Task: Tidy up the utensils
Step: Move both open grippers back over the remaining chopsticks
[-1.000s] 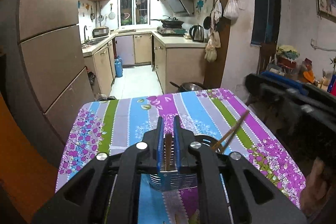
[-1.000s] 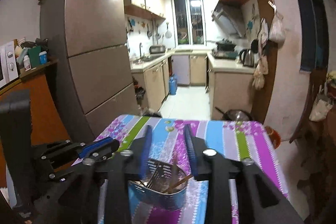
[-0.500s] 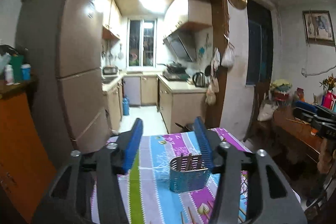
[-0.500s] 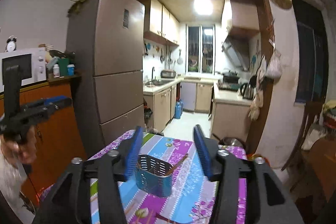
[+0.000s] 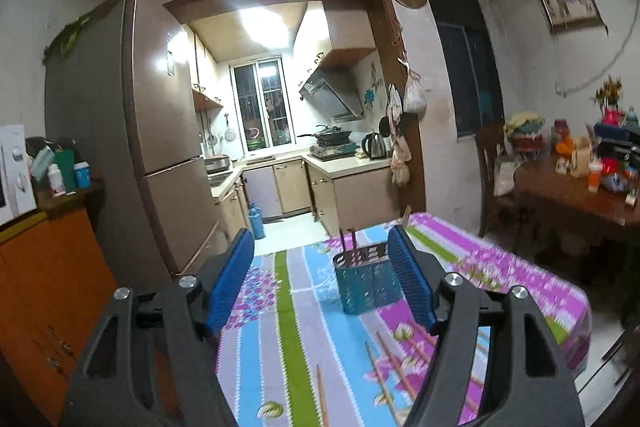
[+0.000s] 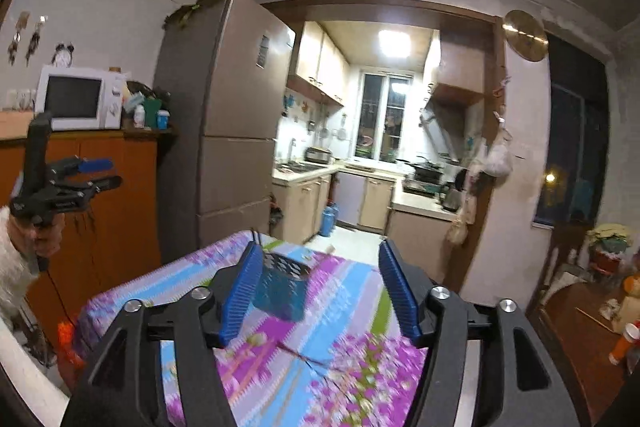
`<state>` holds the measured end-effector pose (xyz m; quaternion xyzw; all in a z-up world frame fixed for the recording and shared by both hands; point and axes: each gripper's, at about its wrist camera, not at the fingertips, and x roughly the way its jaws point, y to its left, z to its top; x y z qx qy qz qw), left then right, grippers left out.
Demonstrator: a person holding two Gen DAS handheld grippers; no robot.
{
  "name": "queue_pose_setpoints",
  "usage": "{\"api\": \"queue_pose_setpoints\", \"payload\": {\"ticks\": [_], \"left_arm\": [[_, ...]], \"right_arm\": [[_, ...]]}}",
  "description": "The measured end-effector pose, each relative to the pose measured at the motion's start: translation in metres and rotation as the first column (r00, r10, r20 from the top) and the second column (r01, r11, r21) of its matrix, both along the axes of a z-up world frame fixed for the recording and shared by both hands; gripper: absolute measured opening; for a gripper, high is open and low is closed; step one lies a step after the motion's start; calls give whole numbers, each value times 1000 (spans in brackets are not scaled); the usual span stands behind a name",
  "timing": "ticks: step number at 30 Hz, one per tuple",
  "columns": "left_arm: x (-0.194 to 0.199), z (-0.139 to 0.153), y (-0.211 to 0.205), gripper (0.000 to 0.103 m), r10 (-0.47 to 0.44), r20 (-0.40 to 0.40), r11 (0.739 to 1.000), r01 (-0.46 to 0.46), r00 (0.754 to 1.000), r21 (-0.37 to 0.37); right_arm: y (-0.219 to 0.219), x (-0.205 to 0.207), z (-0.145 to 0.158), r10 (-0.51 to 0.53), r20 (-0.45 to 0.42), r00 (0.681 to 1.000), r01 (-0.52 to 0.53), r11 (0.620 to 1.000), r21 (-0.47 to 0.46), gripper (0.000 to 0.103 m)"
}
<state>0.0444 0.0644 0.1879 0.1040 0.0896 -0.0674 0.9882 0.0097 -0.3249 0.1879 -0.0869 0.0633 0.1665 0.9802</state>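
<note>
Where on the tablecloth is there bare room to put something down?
Bare cloth lies left of the blue utensil holder, along the green stripe, and beyond the holder toward the far edge. The near right is crowded with loose chopsticks.

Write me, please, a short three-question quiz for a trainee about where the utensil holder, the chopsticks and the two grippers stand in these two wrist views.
1. True or false: the left gripper grips the blue utensil holder.
2. Where do loose chopsticks lie? A) on the tablecloth nearer the camera than the holder; B) on the fridge; C) on the kitchen floor.
3. Fill in: the right gripper holds ____ between its pads.

Key
1. False: its jaws are opening, clear of the holder.
2. A.
3. Nothing; its jaws are opening too.
</note>
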Motion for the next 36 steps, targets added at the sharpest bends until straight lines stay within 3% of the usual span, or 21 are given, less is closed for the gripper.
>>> {"api": "queue_pose_setpoints", "payload": {"ticks": [3, 6, 10, 16, 19, 21, 25, 31, 36], "left_arm": [[-4, -25, 1, 70, 11, -43, 1000, -10, 999, 11], [-9, -62, 8, 72, 22, -92, 1000, -23, 996, -10], [-15, -111, 11, 72, 54, -144, 998, -56, 988, -15], [-19, -193, 18, 72, 78, -338, 987, -121, 938, -107], [-23, -220, 19, 58, 49, -379, 981, -116, 924, -157], [-24, -237, 18, 42, 31, -406, 979, -109, 914, -172], [-21, -268, 3, 31, 13, -460, 986, -88, 888, -142], [-27, -280, -20, 31, 4, -436, 996, -40, 900, -74], [-23, -280, -31, 31, -32, -448, 998, 3, 893, -66]], "right_arm": [[-13, -17, -27, -24, 3, 1000, 24, 1000, 14, 81], [-27, -25, -54, -71, -16, 997, 72, 995, 61, 99], [-40, -22, -106, -88, -132, 987, 104, 987, 121, 99], [-39, -17, -175, -118, -245, 962, 166, 969, 184, 99], [-29, -14, -212, -165, -288, 943, 219, 961, 170, 99], [-23, -12, -231, -186, -311, 932, 243, 957, 159, 99], [-10, -6, -264, -170, -381, 909, 244, 958, 154, 80], [16, 0, -299, -74, -492, 867, 179, 969, 170, 50], [37, 2, -297, -40, -464, 885, 116, 984, 136, 37]]}}
